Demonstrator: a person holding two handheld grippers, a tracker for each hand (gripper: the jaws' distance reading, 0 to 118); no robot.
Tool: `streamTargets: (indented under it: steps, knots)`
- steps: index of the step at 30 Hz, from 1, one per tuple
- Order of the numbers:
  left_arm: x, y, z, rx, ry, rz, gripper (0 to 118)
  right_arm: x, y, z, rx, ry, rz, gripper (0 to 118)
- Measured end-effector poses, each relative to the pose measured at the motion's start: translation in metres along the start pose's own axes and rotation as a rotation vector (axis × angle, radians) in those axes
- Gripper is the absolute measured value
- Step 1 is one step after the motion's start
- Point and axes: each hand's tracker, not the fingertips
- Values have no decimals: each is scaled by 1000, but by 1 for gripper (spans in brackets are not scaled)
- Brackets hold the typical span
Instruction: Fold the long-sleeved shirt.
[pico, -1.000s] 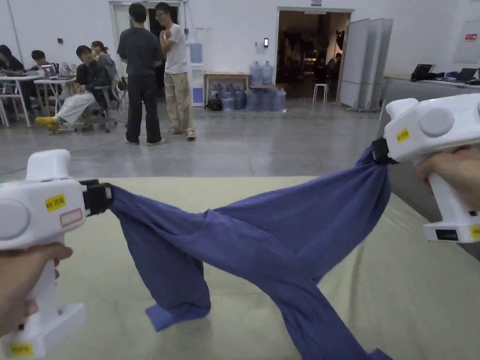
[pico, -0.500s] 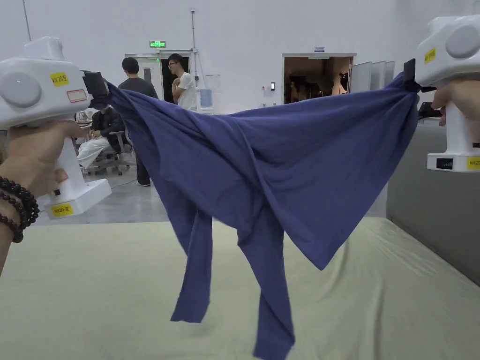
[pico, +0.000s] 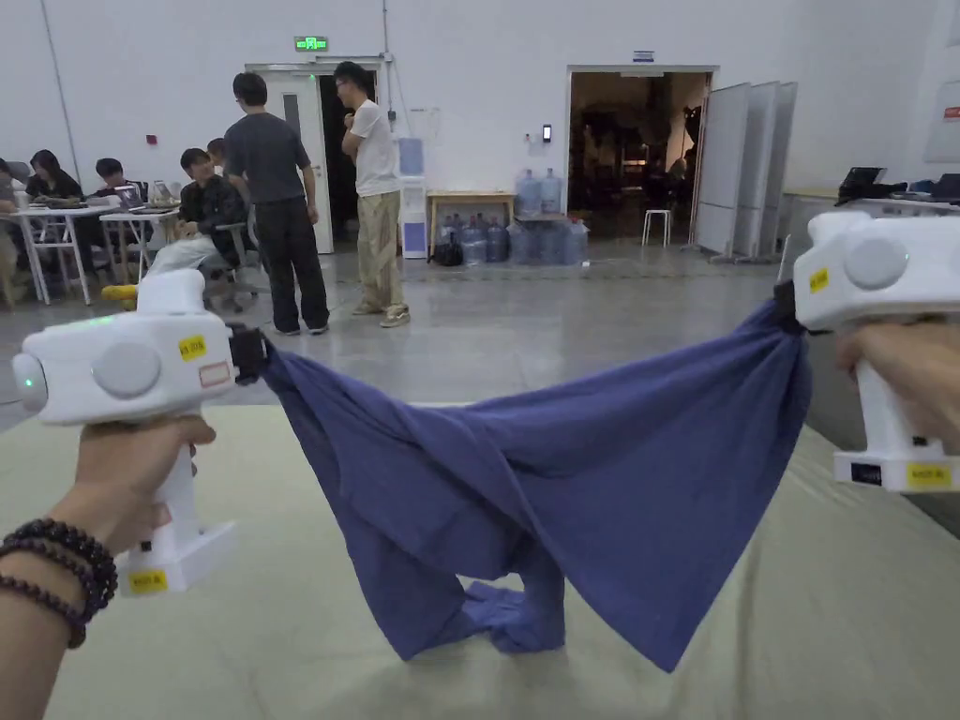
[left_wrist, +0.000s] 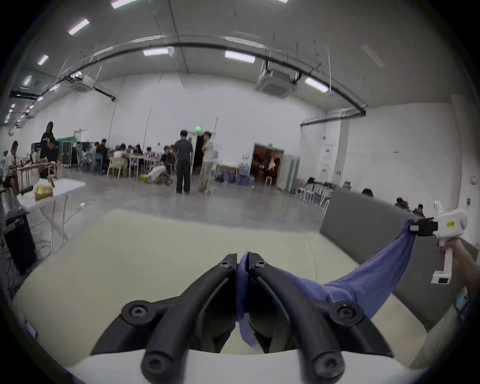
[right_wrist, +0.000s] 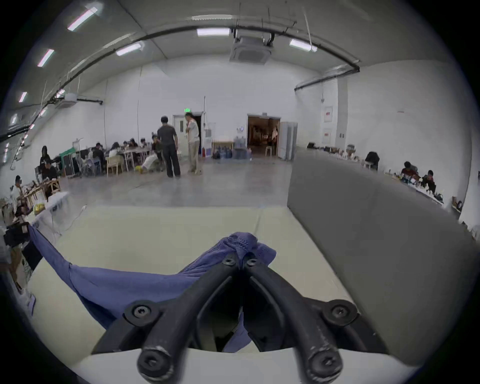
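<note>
Lowered since a moment ago, the blue shirt sags in soft folds, sleeves crumpled on the pale padded table. Left gripper and right gripper each pinch a bunched corner.
</note>
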Motion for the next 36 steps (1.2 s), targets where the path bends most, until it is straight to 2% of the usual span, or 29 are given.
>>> streamTargets:
  steps: [4, 7, 10, 13, 16, 19, 23, 26, 28, 32, 33, 34, 35, 36]
  knots:
    - [-10, -68, -4, -109, -1, -21, 0, 1, -66, -24, -106, 14, -9, 0]
    - [-12, -102, 16, -130, -21, -36, 0, 7, -98, -18, -117, 35, 4, 0]
    - [-18, -130, 49, -126, -95, -77, 0, 12, -129, 18, -97, 70, 25, 0]
    - [-6, -171, 104, -155, -143, -178, 0, 17, -173, 64, -88, 121, 103, 0]
    - [3, -223, 152, -222, -165, -245, 0, 24, -230, 107, -153, 165, 107, 0]
    - [0, -283, 186, -320, -196, -255, 0, 30, -296, 143, -259, 231, 120, 0]
    - [-3, -342, 217, -440, -208, -253, 0, 32, -375, 169, -424, 235, 209, 0]
    - [-5, -363, 228, -453, -192, -221, 0, 34, -418, 170, -542, 235, 260, 0]
    - [-8, -369, 226, -463, -176, -199, 0, 39, -436, 160, -578, 219, 262, 0]
    - [-11, -365, 226, -432, -152, -158, 1, 47, -443, 146, -565, 203, 212, 0]
    - [-10, -360, 227, -433, -161, -136, 18, 50, -439, 145, -561, 208, 189, 5]
    - [-10, -356, 227, -441, -152, -124, 50, 53, -435, 146, -558, 223, 169, 25]
    - [-11, -350, 227, -452, -145, -112, 92, 55, -430, 150, -549, 234, 151, 58]
    - [-13, -345, 229, -453, -148, -102, 118, 54, -426, 157, -538, 222, 145, 101]
